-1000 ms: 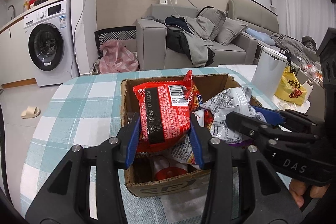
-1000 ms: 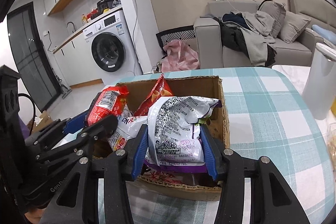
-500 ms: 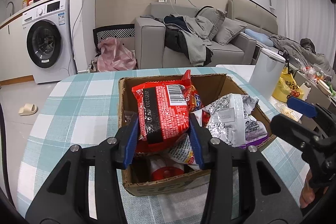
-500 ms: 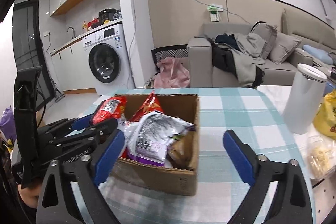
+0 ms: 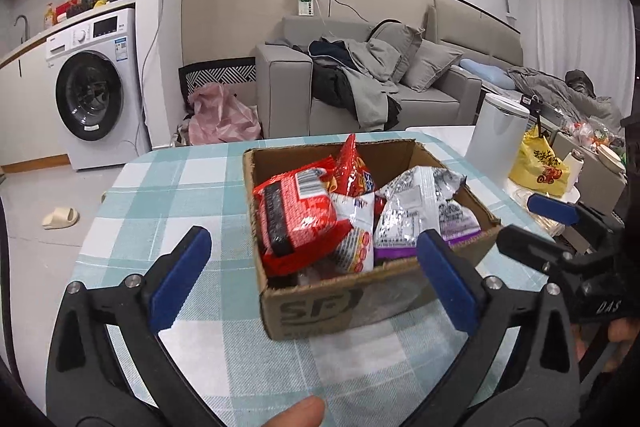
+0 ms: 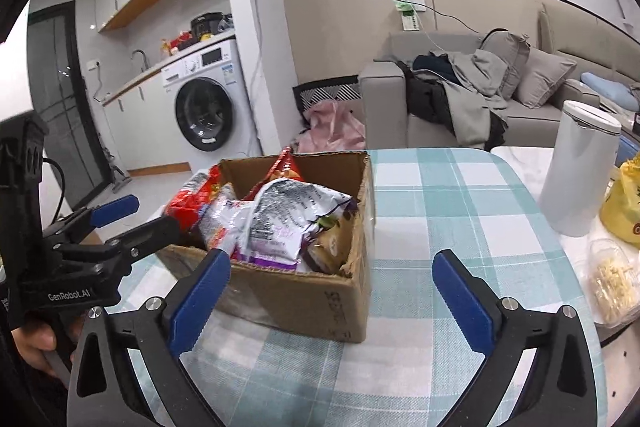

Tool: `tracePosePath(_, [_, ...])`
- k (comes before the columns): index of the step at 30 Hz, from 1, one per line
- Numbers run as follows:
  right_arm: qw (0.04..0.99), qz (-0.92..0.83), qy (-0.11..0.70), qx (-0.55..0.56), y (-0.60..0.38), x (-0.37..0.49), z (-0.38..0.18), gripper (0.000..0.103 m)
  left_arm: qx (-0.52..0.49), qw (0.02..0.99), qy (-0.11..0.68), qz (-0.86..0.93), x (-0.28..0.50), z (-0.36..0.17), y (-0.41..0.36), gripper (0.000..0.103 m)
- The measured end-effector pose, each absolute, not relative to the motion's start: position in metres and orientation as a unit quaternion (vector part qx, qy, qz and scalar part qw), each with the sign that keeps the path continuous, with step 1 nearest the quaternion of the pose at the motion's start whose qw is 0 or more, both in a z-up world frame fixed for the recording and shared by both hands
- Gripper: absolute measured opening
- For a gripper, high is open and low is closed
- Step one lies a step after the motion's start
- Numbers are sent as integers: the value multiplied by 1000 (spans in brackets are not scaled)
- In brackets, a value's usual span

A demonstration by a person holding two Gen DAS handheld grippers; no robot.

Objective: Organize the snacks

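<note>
A cardboard box (image 5: 344, 303) stands on the checked tablecloth, also in the right wrist view (image 6: 304, 299). It holds several snack packs: a red pack (image 5: 298, 217) at the left, a silver and purple bag (image 5: 424, 215) at the right, seen too in the right wrist view (image 6: 288, 219), and a white pack (image 5: 356, 231) between them. My left gripper (image 5: 312, 279) is open and empty, just in front of the box. My right gripper (image 6: 332, 295) is open and empty, in front of the box's right corner. Each gripper shows in the other's view.
A white cylindrical canister (image 6: 576, 167) stands to the right on a white side table, with a yellow bag (image 6: 624, 203) and a clear tub of snacks (image 6: 612, 283) beside it. Checked tablecloth (image 5: 168, 187) lies left of the box. A sofa and washing machine stand behind.
Both grippers opened and pulled back from the box. The left let go of the red pack, the right let go of the silver and purple bag. Both packs now rest in the box.
</note>
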State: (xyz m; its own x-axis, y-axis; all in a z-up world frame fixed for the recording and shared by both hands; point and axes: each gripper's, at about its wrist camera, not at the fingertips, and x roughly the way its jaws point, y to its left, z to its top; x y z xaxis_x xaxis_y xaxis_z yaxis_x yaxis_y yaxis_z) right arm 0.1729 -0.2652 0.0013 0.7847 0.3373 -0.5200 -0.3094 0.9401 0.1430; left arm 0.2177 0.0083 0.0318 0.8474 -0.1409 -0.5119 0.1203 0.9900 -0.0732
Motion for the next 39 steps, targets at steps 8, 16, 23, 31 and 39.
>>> tracePosePath(8, [948, 198, 246, 30, -271, 144, 3, 103, -46, 967, 245, -52, 171, 29, 20, 102])
tracePosePath(16, [948, 225, 225, 32, -277, 118, -5, 103, -46, 973, 222, -35, 132, 20, 21, 102])
tracePosePath(23, [952, 238, 193, -4, -270, 97, -10, 103, -39, 977, 209, -26, 118, 11, 21, 102])
tracePosePath(31, [954, 239, 180, -6, -267, 95, -17, 103, -45, 978, 200, -22, 115, 4, 21, 102])
tracePosePath(39, [954, 240, 178, -7, -270, 94, -22, 103, -32, 979, 202, -24, 118, 1, 15, 102])
